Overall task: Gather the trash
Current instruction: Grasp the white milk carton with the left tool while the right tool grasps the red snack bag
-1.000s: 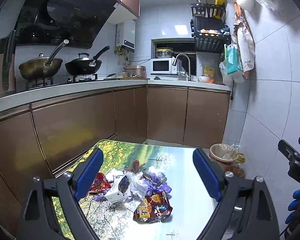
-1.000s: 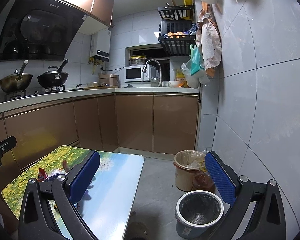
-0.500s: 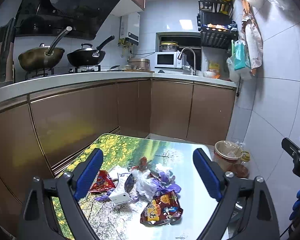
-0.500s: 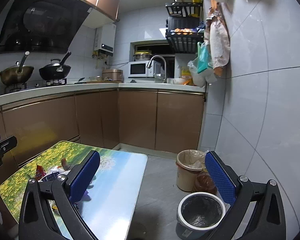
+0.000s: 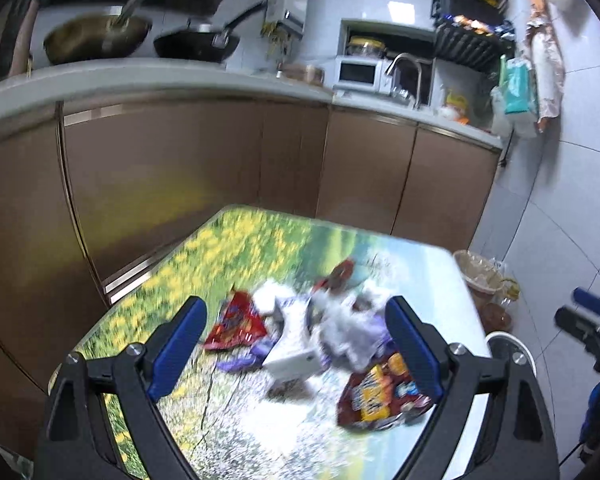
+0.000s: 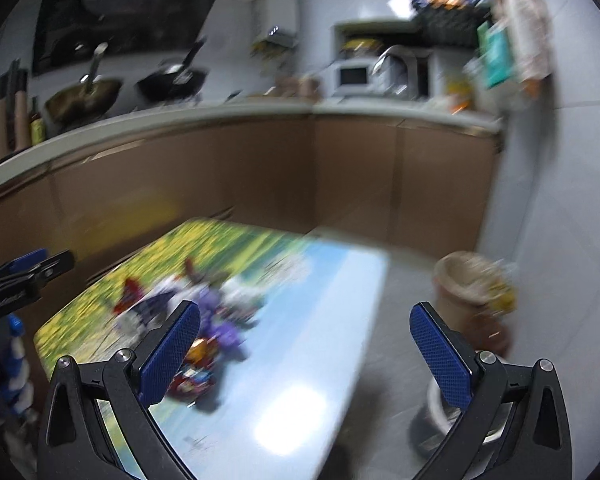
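- Brown cabinets run along the left and back, under a pale counter bearing two woks.
- Left gripper: blue pads wide apart, nothing between them, hanging over the table.
- Table: low, printed with yellow flowers and sky; near the cabinets.
- Trash: a loose pile of wrappers on the table's near half, blurred; a red wrapper at left, a white box in the middle, an orange-and-red snack bag at right, by the table edge.
- Right gripper: jaws wide, empty, spanning the table's right edge and the floor.
- Tan bin: on the floor right of the table, lined with a bag.
- White bin: just nearer than the tan one, mostly hidden by gripper fingers.
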`<state>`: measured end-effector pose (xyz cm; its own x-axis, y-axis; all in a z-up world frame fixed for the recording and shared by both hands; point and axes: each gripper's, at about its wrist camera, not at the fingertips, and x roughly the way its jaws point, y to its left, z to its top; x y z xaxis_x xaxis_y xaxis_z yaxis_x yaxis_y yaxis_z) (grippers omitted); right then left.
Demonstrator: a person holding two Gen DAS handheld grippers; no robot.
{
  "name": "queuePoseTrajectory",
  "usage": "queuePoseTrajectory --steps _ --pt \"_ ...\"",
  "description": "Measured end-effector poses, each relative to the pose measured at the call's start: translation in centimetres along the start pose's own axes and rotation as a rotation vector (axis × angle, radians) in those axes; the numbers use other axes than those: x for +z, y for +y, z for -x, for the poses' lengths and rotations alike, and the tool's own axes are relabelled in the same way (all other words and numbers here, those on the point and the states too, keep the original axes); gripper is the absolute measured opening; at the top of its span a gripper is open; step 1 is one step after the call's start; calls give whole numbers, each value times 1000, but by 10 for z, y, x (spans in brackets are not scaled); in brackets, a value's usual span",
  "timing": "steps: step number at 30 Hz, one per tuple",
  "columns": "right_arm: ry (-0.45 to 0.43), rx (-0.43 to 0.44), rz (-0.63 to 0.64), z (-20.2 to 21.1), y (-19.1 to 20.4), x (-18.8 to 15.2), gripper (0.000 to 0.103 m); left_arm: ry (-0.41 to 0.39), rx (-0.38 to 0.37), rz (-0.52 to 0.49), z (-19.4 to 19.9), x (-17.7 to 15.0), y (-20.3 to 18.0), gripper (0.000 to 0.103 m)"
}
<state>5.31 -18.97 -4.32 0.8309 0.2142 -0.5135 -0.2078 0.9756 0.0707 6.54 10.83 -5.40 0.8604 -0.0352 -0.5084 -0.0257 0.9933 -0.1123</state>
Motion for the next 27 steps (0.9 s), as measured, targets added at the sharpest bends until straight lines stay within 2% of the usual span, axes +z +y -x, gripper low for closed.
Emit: queuePoseTrajectory --steps 2,5,9,14,18,21,23,26,27 --pt "83 85 -4 -27 8 -9 96 40 7 3 -13 -9 9 90" --pt "212 194 -36 -68 17 -24 83 92 -4 4 -30 -22 20 90" --pt "322 275 -68 -108 28 -41 81 122 -31 -37 -47 -32 19 90" --pt "399 347 -92 -140 39 -49 76 149 -78 -96 -70 -31 6 88" --pt "440 378 -99 -157 47 -50 72 197 -87 -110 -96 -23 0 85" --pt "470 400 -114 -165 48 -51 65 288 -130 -60 -119 -12 6 73" --pt "486 404 -118 -178 49 -53 62 331 -144 -47 -129 -2 11 73" --pt "501 418 -123 -186 48 -52 57 400 -134 -93 -145 12 11 72" --pt "507 423 -124 -188 48 -52 55 438 -142 -93 -152 14 12 70"
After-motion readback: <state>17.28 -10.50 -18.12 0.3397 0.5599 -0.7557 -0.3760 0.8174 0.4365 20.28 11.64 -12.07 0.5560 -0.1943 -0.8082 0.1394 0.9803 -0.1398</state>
